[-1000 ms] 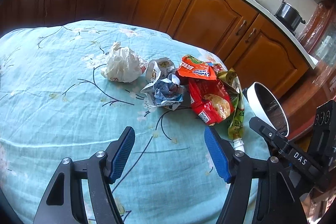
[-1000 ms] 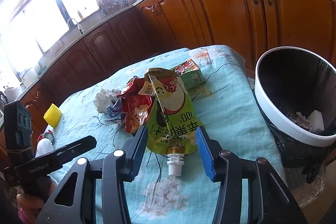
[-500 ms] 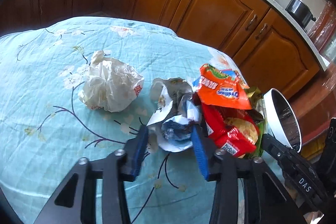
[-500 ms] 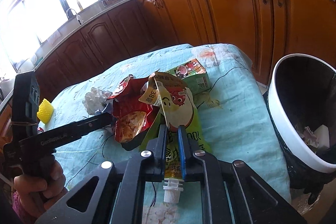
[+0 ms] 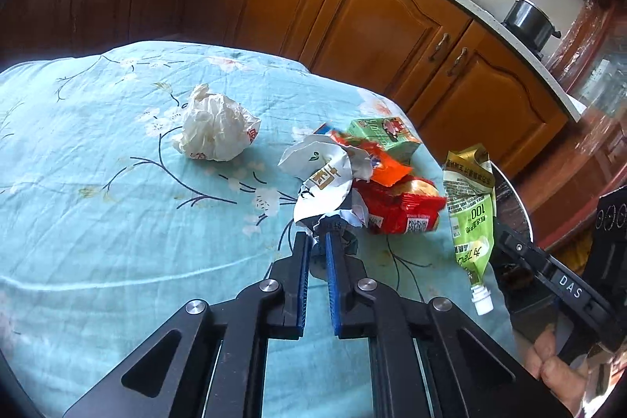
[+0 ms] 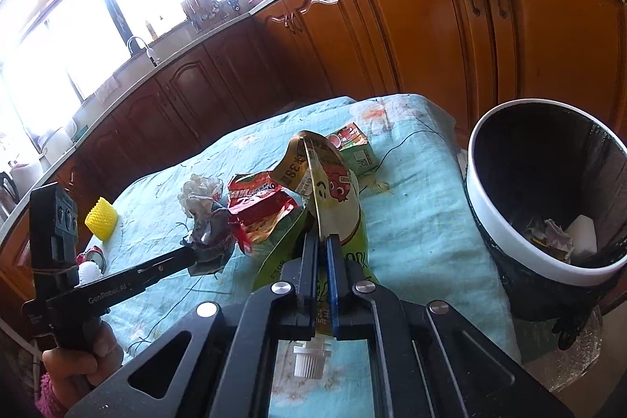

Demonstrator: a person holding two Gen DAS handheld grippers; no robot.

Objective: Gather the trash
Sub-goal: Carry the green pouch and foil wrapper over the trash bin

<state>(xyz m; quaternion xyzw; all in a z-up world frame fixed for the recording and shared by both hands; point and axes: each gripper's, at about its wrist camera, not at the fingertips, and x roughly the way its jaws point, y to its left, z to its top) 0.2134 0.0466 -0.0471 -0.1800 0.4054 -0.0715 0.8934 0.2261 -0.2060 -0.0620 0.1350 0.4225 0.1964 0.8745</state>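
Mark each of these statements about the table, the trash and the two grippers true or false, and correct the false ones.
1. The right gripper is shut on the green spout pouch. True.
2. The left gripper is open. False: it is shut on the crumpled silver wrapper.
3. The trash bin is empty. False: some scraps lie inside.
4. A white paper ball lies apart from the pile. True.
5. The tablecloth is plain red. False: light blue, floral.

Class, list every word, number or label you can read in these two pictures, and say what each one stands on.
"DAS": right gripper's arm.
"GenRobot.AI": left gripper's arm.
"100": green spouted pouch.
"38": the same pouch's folded top, right wrist view.
Red snack bag, green carton, white wrapper: print too small or foreign to read.
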